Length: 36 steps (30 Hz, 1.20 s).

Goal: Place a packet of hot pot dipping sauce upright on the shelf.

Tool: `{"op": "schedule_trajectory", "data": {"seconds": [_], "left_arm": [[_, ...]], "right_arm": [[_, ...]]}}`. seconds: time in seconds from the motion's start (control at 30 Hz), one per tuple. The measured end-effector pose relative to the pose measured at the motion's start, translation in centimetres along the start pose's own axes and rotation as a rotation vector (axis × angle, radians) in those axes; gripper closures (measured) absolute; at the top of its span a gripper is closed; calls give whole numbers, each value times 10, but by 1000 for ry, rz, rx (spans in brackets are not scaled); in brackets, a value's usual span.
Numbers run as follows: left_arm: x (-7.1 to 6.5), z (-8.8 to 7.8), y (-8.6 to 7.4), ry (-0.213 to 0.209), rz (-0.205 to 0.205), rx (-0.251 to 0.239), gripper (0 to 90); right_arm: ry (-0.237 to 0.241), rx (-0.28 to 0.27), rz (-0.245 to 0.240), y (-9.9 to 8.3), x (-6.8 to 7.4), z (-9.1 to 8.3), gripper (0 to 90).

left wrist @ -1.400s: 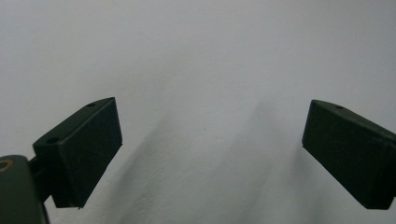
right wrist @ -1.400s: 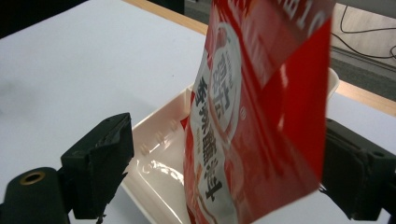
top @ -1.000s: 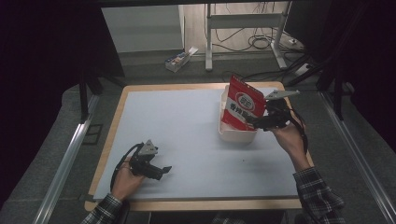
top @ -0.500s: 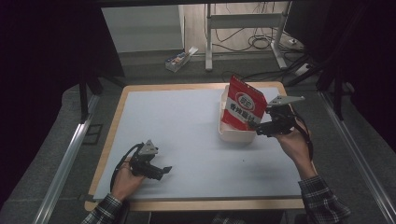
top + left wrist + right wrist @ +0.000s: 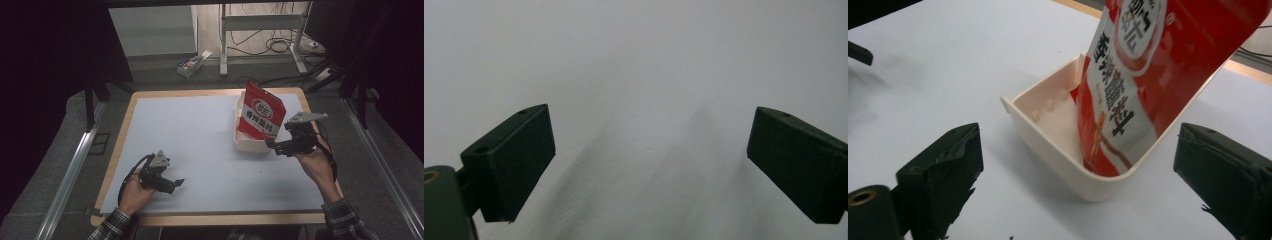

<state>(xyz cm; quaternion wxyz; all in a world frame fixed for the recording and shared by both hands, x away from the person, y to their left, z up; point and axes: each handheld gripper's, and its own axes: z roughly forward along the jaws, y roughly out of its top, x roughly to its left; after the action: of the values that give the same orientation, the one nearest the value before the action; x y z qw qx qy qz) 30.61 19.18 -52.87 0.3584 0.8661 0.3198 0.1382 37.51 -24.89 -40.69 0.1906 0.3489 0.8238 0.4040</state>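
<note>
A red snack bag (image 5: 261, 114) stands tilted in a cream bin (image 5: 248, 145) at the right of the white mat. My right gripper (image 5: 273, 147) hovers just right of the bin's near corner and points at it. Its jaws have just been opening and nothing is between them. In the right gripper view the bag (image 5: 1148, 65) leans against the bin's wall (image 5: 1048, 140), beyond the wide-open right gripper (image 5: 1078, 165). My left gripper (image 5: 176, 184) rests on the mat at the near left. It is open, and the left gripper (image 5: 649, 165) has only bare mat ahead of it.
The white mat (image 5: 200, 125) lies on a wooden board whose edge rings it. Metal rails (image 5: 75, 165) run along both sides of the table. Beyond the far edge a small box (image 5: 192, 64) lies on the floor near desk legs and cables.
My right gripper has drawn back from the bag, toward the near right. The bag stays leaning in the bin. The left gripper has not moved.
</note>
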Motion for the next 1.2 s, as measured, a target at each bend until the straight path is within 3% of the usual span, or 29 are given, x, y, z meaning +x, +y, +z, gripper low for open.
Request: {"op": "schedule_trajectory", "data": {"seconds": [0.37,0.7,1.2], "left_arm": [[-4,1,2,2,15,11,52],[-10,-4,-3,6,24,13,54],[-11,-7,-7,19,37,21,56]], "right_arm": [[27,27,-15,-19,17,1,7],[31,10,-34,-35,29,-1,8],[56,30,-46,-57,39,-2,4]]}}
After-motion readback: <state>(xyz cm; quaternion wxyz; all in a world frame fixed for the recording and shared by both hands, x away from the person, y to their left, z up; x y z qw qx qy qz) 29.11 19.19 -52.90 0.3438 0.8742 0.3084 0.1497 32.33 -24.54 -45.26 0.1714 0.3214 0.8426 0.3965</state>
